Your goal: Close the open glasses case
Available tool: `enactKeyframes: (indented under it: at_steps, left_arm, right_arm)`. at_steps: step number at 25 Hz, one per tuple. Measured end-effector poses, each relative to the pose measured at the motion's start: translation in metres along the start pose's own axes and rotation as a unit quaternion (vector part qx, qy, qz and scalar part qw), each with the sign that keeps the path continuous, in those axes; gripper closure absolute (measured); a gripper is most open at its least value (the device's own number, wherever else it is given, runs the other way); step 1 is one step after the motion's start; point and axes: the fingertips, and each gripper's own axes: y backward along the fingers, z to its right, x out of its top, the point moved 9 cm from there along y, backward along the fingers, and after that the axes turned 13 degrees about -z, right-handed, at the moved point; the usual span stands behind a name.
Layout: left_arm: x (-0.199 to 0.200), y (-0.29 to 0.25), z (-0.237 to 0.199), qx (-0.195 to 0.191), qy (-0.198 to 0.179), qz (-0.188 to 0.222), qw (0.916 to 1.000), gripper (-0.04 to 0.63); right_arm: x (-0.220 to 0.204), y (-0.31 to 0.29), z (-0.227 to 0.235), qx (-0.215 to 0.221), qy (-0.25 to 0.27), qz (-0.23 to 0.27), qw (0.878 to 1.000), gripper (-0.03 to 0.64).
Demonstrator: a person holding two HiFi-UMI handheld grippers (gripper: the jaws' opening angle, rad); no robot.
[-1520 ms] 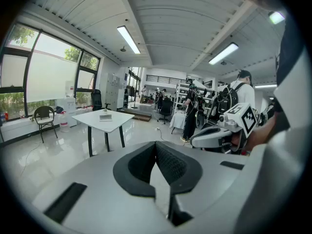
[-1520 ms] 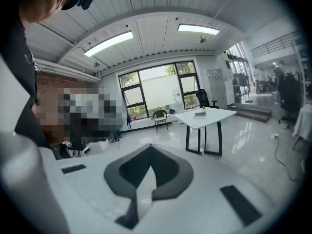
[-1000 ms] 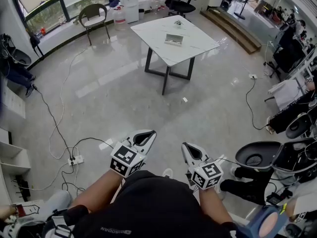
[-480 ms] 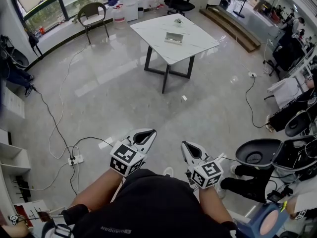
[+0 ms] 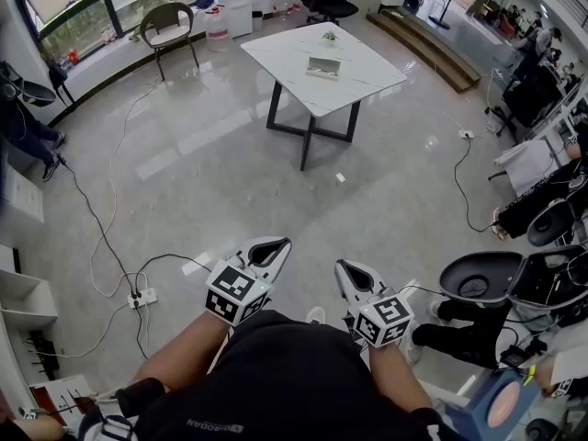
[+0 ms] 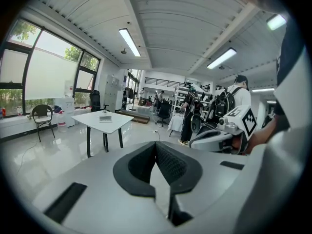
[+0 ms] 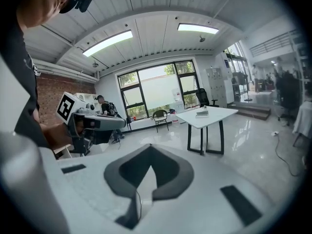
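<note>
I see the glasses case point(image 5: 322, 66) lying on the white table point(image 5: 367, 81) far across the room, well apart from both claws. My left gripper point(image 5: 265, 252) and right gripper point(image 5: 355, 277) hang near my lap, jaws pressed together, holding nothing.

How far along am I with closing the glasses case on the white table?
Done: nothing. The glasses case lies on the white table across the room, seemingly open, though it is too small to be sure. In hand: nothing; the left gripper and right gripper are shut and empty near your body. Left: walk over and close the lid.
</note>
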Motion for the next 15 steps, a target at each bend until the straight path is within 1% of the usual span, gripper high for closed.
enactKeyframes:
  at_steps: [4, 9, 15]
  left_arm:
    - [-0.009, 0.01, -0.012, -0.006, 0.0, -0.003, 1.0, 0.591]
    - [-0.022, 0.013, -0.029, -0.007, 0.008, -0.015, 0.9998, 0.591]
    - [-0.023, 0.003, -0.042, -0.014, 0.014, -0.022, 0.9996, 0.591]
  right_arm:
    - [0.002, -0.011, -0.012, -0.004, -0.016, 0.002, 1.0, 0.615]
    - [0.002, -0.023, -0.023, -0.009, -0.018, 0.0, 1.0, 0.615]
    - [0.007, -0.037, -0.016, -0.007, -0.024, -0.007, 1.0, 0.615]
